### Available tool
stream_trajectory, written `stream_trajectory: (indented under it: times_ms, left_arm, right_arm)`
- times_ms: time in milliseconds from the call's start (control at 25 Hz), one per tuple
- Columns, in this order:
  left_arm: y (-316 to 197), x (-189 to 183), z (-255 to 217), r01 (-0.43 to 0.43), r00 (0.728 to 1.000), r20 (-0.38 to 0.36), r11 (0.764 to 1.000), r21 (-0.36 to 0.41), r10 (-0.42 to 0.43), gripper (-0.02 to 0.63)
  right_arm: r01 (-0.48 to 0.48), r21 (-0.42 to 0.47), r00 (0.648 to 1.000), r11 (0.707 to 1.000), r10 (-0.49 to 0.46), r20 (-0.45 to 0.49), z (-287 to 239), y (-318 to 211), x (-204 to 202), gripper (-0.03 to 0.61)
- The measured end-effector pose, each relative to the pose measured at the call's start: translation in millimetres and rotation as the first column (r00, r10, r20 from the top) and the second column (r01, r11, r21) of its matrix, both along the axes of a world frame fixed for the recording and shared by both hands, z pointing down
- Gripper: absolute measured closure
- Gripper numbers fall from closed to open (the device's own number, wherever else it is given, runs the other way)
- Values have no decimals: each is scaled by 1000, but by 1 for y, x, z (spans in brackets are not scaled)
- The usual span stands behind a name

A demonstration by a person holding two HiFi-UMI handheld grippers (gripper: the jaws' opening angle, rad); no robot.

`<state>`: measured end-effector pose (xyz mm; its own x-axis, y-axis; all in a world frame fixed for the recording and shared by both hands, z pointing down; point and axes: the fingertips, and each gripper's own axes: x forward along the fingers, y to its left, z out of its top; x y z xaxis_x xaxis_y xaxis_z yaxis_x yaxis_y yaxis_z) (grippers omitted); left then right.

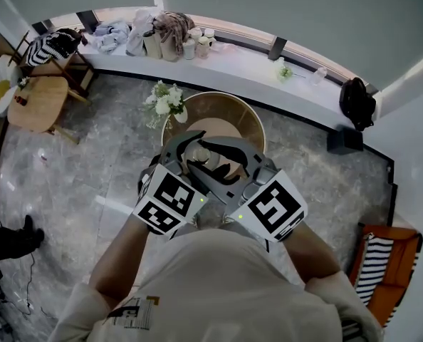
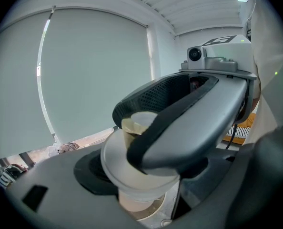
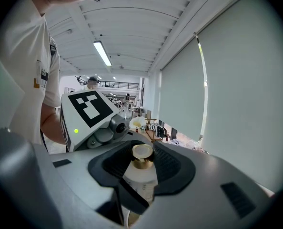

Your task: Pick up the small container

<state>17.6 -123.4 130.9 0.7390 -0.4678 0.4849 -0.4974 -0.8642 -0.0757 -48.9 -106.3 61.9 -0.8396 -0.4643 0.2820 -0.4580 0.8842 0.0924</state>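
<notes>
The small cream container (image 3: pixel 141 178), a squat plastic bottle with a gold collar and a pale lid, stands upright between the dark pads of the right claw (image 3: pixel 142 147), which is clenched on its body from both sides. The head view shows the container (image 1: pixel 210 159) where the two claws cross, over the round wooden surface (image 1: pixel 248 120). Whether its base touches the wood cannot be told.

The left claw (image 2: pixel 146 185) is released, its grey jaws spread wide around the container (image 2: pixel 120 163) and around one jaw of the right claw. One dark pad sits just beside the container's broad base.

A bunch of white flowers (image 1: pixel 165 100) stands at the surface's left edge. Grey marble floor (image 1: pixel 90 169) lies around it. Beyond it runs a long white ledge (image 1: pixel 247 66) carrying cups and cloths.
</notes>
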Motion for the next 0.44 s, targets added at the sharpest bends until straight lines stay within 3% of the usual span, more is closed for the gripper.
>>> stream_trajectory:
  times_ms: [440]
  left_arm:
    - [8,4,4,-15,1000,2,1000,-13,15,276]
  right_arm:
    - [-16,-20,1000,1000,16,7,3,6,4,437]
